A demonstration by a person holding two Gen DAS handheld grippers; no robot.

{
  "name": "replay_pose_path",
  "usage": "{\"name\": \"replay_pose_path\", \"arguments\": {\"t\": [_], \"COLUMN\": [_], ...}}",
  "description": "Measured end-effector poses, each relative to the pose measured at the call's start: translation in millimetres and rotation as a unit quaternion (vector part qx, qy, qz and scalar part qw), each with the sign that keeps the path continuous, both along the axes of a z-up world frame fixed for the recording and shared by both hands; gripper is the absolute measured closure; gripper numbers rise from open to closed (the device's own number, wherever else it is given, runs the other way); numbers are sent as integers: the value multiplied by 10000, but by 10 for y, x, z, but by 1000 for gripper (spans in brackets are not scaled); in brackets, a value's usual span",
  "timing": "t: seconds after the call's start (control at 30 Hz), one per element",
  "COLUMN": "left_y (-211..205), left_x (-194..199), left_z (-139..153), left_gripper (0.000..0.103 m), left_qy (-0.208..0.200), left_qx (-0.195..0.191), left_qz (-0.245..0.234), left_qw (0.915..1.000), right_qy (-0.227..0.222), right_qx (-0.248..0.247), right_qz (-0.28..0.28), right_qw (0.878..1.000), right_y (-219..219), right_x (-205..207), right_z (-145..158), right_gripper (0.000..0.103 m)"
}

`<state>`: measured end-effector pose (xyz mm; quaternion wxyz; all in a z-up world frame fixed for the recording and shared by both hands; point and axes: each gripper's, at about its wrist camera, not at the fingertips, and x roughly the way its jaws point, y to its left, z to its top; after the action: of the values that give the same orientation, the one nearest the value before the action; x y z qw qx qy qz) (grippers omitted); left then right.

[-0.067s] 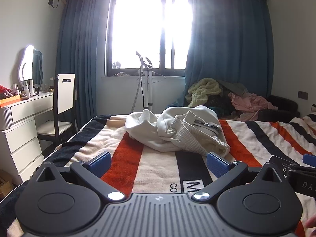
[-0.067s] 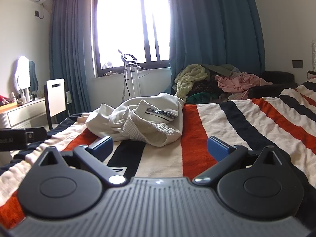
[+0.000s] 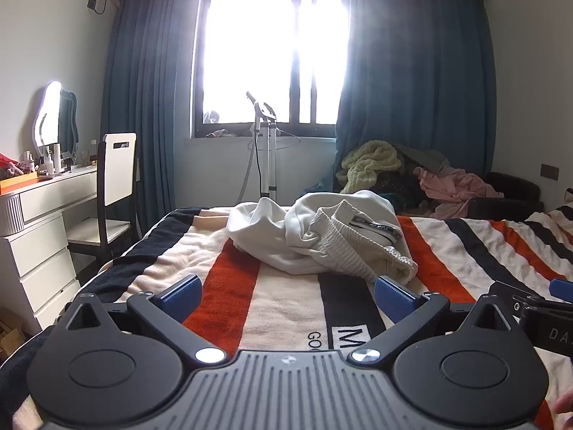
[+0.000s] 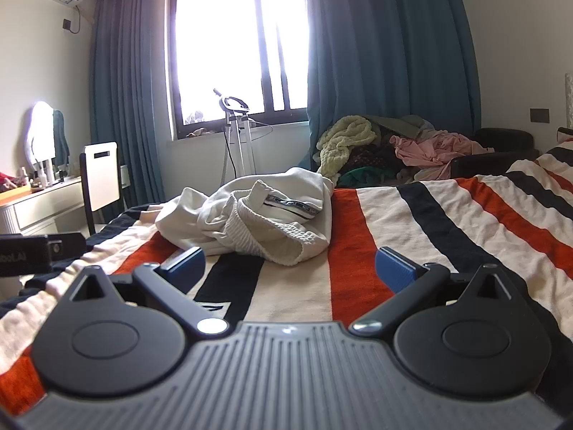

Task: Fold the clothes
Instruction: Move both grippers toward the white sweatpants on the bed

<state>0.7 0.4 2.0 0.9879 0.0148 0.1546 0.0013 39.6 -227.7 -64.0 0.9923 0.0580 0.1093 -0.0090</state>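
Observation:
A crumpled white garment (image 3: pixel 322 240) with a ribbed hem and a black label strip lies bunched on the striped blanket (image 3: pixel 286 308) of the bed. It also shows in the right wrist view (image 4: pixel 258 218). My left gripper (image 3: pixel 288 295) is open and empty, a short way in front of the garment and apart from it. My right gripper (image 4: pixel 290 267) is open and empty, close before the garment's ribbed hem, not touching it. The right gripper's body (image 3: pixel 537 308) shows at the right edge of the left wrist view.
A pile of other clothes (image 3: pixel 412 175) sits on a dark chair beyond the bed. A garment steamer stand (image 3: pixel 265 150) is under the window. A white dresser (image 3: pixel 39 233) and a chair (image 3: pixel 114 193) stand at the left of the bed.

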Motion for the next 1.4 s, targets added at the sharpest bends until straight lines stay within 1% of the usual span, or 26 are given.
{"name": "replay_pose_path", "arguments": {"t": [0.1,0.2,0.43,0.57,0.9,1.03,1.23,1.33,1.37,1.4], "left_y": [2,-3,-8,-26,-30,-31,-48,-27,-19,-12], "left_x": [-2,7,25,36,72,77,99,164,186,208], "left_z": [10,-58,-12,-44,-92,-109,-142,-185,-200,-214], "left_gripper": [0,0,0,0,0,0,0,0,0,0], "left_qy": [-13,-19,47,68,90,87,41,92,109,125], "left_qx": [-17,-25,17,45,-51,-95,-117,-180,-201,-223], "left_qz": [14,14,-53,-84,-7,22,118,191,215,239], "left_qw": [10000,10000,10000,9999,9999,9999,9999,9996,9995,9994], "right_qy": [10,20,43,55,29,-52,-93,-86,-128,-272], "right_qx": [17,35,75,99,282,255,348,439,474,488], "right_qz": [-2,-4,-8,-13,-13,-63,-208,-326,-353,-348], "right_qw": [10000,10000,10000,9999,9996,9996,9991,9985,9982,9978], "right_y": [-1,-3,-6,-8,-59,-67,-94,-53,-30,18], "right_x": [2,4,9,11,18,-3,3,71,88,90], "right_z": [-4,-8,-18,-23,-15,16,31,155,217,309], "right_gripper": [0,0,0,0,0,0,0,0,0,0]}}
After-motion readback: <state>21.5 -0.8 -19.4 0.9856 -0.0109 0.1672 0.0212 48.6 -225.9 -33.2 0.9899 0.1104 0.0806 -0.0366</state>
